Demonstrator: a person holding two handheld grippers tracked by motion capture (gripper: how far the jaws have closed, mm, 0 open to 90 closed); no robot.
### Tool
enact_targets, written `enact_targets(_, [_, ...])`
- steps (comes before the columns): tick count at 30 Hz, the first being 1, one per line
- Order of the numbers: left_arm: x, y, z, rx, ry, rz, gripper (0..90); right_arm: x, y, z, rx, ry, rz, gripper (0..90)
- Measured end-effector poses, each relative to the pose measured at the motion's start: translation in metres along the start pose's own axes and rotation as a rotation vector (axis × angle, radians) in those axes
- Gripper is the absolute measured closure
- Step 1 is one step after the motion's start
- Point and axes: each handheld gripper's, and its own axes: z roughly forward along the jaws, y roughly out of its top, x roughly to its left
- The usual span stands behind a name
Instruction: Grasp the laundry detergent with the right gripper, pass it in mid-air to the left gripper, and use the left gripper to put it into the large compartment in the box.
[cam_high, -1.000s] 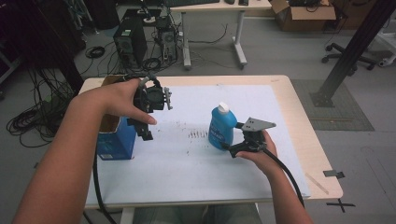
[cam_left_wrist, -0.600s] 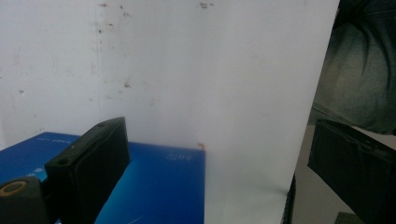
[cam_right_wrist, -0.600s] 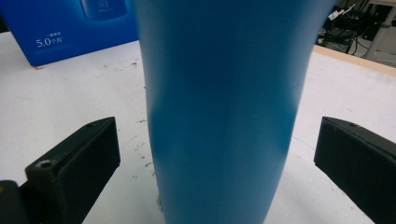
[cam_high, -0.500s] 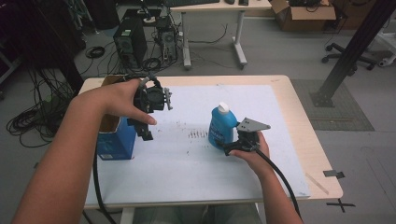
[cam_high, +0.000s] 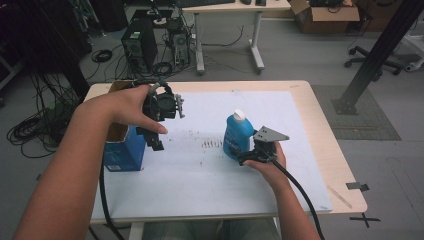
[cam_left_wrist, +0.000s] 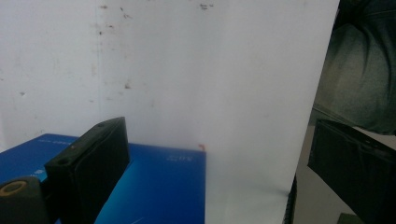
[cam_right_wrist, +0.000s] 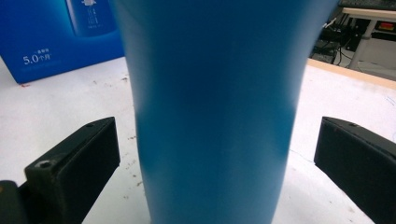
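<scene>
A blue bottle (cam_high: 237, 136) with a white cap stands upright on the white mat (cam_high: 200, 175), right of centre. My right gripper (cam_high: 240, 157) is at its base, open. In the right gripper view the bottle (cam_right_wrist: 215, 93) stands between the two black jaws with a gap on each side of my right gripper (cam_right_wrist: 217, 128). An open blue carton (cam_high: 122, 152) stands at the mat's left edge. My left gripper (cam_high: 154, 143) hangs beside the carton's right side, jaws pointing down and open. The left gripper view looks down on the carton's blue face (cam_left_wrist: 159, 186) between the wide-apart jaws of my left gripper (cam_left_wrist: 217, 135).
Small brown specks (cam_high: 210, 144) mark the mat between carton and bottle. The wooden table edge (cam_high: 345, 165) runs close on the right. Beyond the table stand a desk, computer towers (cam_high: 137, 47) with cables, and a black post (cam_high: 380, 55).
My right gripper has slid left, closing in on the bottle's base until the bottle sits between its jaws. The left hand and gripper have stayed put.
</scene>
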Motion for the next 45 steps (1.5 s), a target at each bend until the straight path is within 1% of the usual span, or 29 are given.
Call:
enact_targets(10, [-0.001,-0.001,-0.001,-0.002,0.003,-0.002,5.6,0.003,-0.003,0.005,-0.028,-0.010,-0.003,0.4])
enact_targets(15, [-0.002,-0.002,-0.001,-0.001,0.004,-0.004,5.6,0.004,-0.003,0.006,-0.049,-0.020,0.005,1.1])
enact_targets(16, [-0.002,-0.002,-0.001,-0.001,0.005,-0.003,5.6,0.004,-0.004,0.006,-0.051,-0.016,0.008,1.8])
enact_targets(18, [-0.002,-0.002,-0.002,0.001,0.005,-0.002,5.6,0.004,-0.004,0.007,-0.051,-0.022,0.002,2.4])
enact_targets(19, [-0.002,-0.002,-0.002,0.001,0.004,-0.002,5.6,0.004,-0.004,0.007,-0.053,-0.016,0.006,4.2])
enact_targets(22, [-0.002,-0.001,-0.001,0.000,0.007,-0.002,5.6,0.004,-0.004,0.007,-0.054,-0.018,0.000,6.3])
enact_targets(24, [-0.002,-0.001,-0.001,0.000,0.007,0.002,5.7,0.005,-0.005,0.008,-0.050,-0.024,-0.019,8.6])
enact_targets(29, [-0.002,0.000,-0.002,0.000,0.007,-0.003,5.7,0.005,-0.005,0.008,-0.051,-0.024,-0.014,10.9])
enact_targets(31, [-0.002,0.000,-0.002,0.002,0.007,-0.004,5.6,0.007,-0.006,0.009,-0.054,-0.020,-0.026,13.9])
enact_targets(33, [-0.003,-0.001,-0.001,0.000,0.009,-0.006,5.6,0.007,-0.006,0.009,-0.057,-0.022,-0.027,15.3])
enact_targets(38, [-0.003,-0.001,-0.001,0.000,0.010,-0.008,5.6,0.008,-0.006,0.010,-0.061,-0.017,-0.021,15.7])
enact_targets(45, [-0.002,-0.002,-0.001,0.000,0.011,-0.005,5.6,0.009,-0.008,0.011,-0.059,-0.017,-0.028,18.7])
